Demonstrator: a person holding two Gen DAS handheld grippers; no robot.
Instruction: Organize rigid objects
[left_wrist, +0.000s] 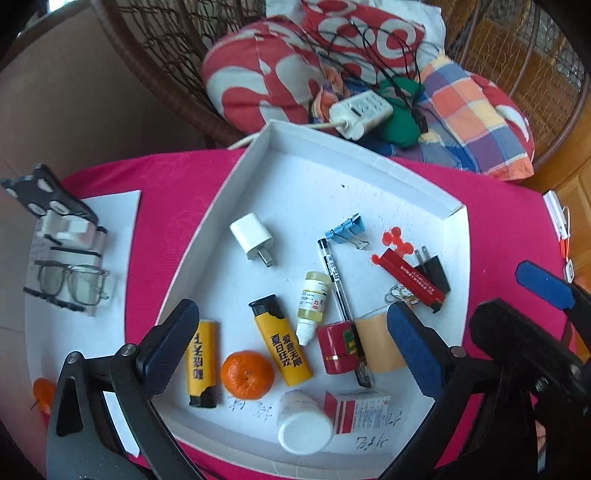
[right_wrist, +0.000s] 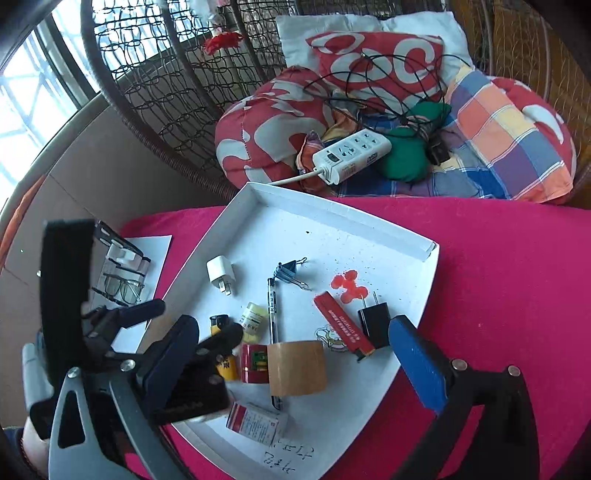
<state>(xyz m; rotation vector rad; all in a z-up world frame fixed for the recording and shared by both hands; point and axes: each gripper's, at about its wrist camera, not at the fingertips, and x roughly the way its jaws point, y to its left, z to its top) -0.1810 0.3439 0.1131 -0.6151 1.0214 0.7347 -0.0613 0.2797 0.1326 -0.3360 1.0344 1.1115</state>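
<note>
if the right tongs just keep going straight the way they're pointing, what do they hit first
Most likely the brown tape roll, which lies centred between the open right tongs in the white tray. Depth is hard to judge through the fisheye.

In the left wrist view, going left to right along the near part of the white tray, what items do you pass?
Yellow lighter lying upside down → orange mandarin → second yellow lighter → small dropper bottle → red cylinder → tan tape roll, all in the white tray.
</note>
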